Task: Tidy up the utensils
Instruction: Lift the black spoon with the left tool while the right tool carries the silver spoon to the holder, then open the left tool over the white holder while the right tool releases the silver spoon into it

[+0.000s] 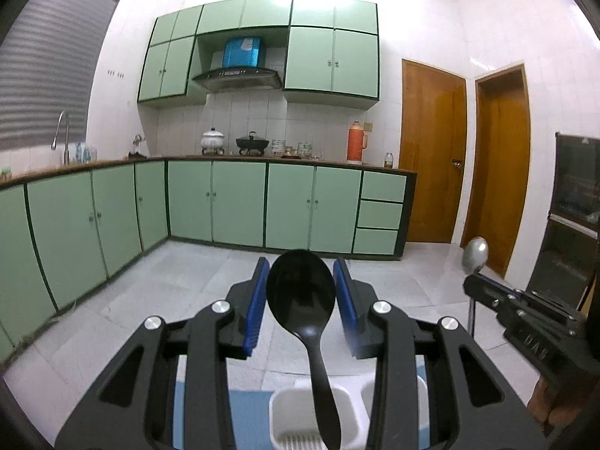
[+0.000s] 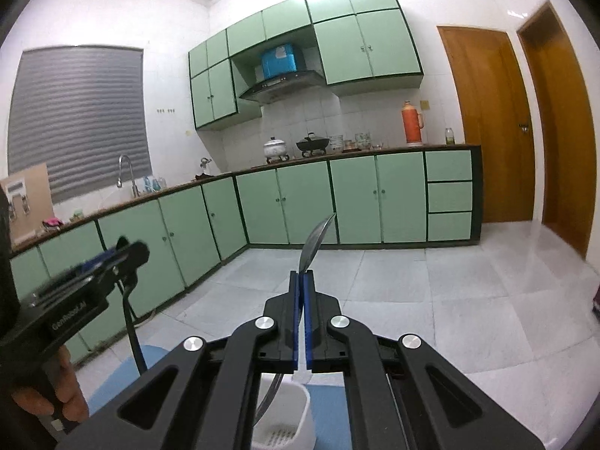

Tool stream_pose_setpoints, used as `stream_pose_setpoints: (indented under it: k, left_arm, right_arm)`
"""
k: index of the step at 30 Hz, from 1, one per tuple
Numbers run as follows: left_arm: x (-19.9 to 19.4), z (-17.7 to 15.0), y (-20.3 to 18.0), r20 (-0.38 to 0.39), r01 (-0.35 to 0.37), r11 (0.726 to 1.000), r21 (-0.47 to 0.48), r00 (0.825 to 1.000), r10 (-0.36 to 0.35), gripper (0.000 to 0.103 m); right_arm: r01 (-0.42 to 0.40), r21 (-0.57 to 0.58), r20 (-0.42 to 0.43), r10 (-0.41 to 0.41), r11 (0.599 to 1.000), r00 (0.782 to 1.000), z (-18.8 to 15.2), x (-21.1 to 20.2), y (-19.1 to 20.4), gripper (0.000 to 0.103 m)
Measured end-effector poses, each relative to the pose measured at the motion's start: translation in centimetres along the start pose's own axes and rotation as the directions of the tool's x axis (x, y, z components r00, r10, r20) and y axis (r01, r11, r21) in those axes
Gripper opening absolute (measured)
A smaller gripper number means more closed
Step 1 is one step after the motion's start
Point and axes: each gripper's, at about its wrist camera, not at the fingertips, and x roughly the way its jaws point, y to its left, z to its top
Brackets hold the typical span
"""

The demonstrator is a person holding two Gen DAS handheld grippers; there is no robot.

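A black plastic spoon (image 1: 302,302) stands bowl-up in a white utensil holder (image 1: 288,422) on a blue mat (image 1: 247,412). My left gripper (image 1: 301,292) is open, its blue pads on either side of the spoon's bowl, not touching it. My right gripper (image 2: 303,315) is shut on a metal spoon (image 2: 313,243), bowl up, handle reaching down into the white holder (image 2: 283,418). The right gripper also shows in the left wrist view (image 1: 525,311) with the metal spoon (image 1: 474,255). The left gripper shows in the right wrist view (image 2: 112,262).
Green kitchen cabinets (image 1: 240,202) and a counter with pots and an orange thermos (image 1: 356,141) stand far behind across a tiled floor (image 1: 187,285). Wooden doors (image 1: 431,150) are at the right. A dark appliance (image 1: 573,217) is at the far right.
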Motion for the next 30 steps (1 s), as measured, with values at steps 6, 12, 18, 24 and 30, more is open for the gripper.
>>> stream_pose_setpoints:
  k: [6,12,18,24,30]
  left_arm:
    - [2.8,-1.7,-0.8,-0.020,-0.006,1.000,0.016,1.000,0.006,0.034]
    - [3.5,-3.8,-0.3,-0.070,-0.004,1.000,0.004,0.998,0.005,0.034]
    - [2.0,-5.0,0.9,-0.083,-0.001,1.000,0.001,0.997,0.001,0.043]
    - [-1.2,-5.4,2.2,-0.082,-0.011,0.999,-0.031,0.997,0.008,0.056]
    - [-6.0,-6.9,2.6,-0.138,-0.026,0.999,-0.031,0.990,0.021,0.072]
  right_arm:
    - [0.044,-0.055,-0.027,-0.046,0.997,0.999,-2.0,3.2,0.7,0.002]
    - [-0.006,-0.057,-0.078,0.001,0.998,0.997,-3.9,4.2,1.2,0.002]
    - [-0.072,-0.031,-0.129,0.068,0.997,0.989,-5.3,3.3,1.2,0.008]
    - [-0.078,0.041,-0.122,0.083,0.996,0.989,-5.7,0.2,-0.1,0.035]
    - [-0.052,0.087,-0.126,0.063,0.995,0.990,-6.3,-4.9,-1.2,0.060]
